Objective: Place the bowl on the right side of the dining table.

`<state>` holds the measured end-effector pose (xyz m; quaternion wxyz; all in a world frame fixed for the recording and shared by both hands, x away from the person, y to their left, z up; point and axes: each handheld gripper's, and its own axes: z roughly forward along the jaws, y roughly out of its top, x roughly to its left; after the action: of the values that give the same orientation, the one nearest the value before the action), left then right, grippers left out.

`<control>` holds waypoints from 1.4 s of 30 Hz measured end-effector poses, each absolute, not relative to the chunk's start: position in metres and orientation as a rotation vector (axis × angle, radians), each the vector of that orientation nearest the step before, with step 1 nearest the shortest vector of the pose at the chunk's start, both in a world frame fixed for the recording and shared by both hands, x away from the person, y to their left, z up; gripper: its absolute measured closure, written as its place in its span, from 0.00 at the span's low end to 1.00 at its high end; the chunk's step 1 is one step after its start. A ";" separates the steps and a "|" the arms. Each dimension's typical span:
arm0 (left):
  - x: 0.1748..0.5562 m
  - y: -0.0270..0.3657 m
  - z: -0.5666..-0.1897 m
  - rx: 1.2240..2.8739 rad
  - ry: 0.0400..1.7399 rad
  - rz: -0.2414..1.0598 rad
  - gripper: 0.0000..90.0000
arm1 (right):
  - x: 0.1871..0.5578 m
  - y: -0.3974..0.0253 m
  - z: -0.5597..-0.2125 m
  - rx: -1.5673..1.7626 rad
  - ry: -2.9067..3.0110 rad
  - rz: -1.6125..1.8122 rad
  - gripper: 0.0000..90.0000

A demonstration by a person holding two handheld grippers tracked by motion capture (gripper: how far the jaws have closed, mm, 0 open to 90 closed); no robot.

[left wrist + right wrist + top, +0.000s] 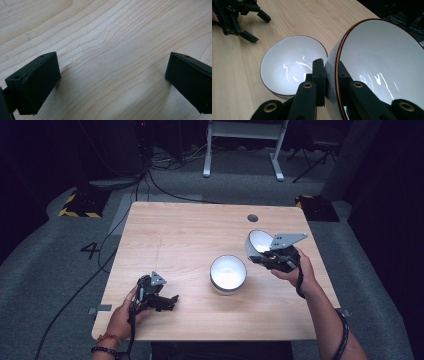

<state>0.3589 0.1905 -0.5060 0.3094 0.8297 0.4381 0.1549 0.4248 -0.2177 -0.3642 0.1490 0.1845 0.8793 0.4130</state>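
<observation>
You are working in a lab or test studio: a lone wooden table [175, 235] on grey carpet [45, 260], black cables [165, 190] across the floor, hazard-striped weights [80, 204], dark surroundings.

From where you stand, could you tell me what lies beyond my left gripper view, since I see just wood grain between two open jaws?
Observer: A white bowl stands upright on the table, to the right of your left gripper.
Operator: Thank you. Is the right gripper busy?
Observer: Yes, the right gripper is shut on the rim of a second white bowl, one jaw inside and one outside.
Operator: Is that bowl resting on the table?
Observer: It is tilted on its side, its opening turned toward the standing bowl; I cannot tell whether it touches the wood.
</observation>
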 end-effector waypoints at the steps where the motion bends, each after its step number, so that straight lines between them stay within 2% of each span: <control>1: 0.359 0.190 -0.506 2.192 1.157 0.409 0.00 | 0.425 -0.218 -0.364 0.530 2.528 1.187 0.91; 42: 0.359 0.191 -0.506 2.192 1.157 0.409 0.00 | 0.492 -0.255 -0.413 0.832 2.481 0.991 0.91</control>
<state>0.3589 0.1905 -0.5060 0.3094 0.8298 0.4379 0.1548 0.4915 -0.2548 -0.4133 0.1706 0.2931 0.8736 0.3490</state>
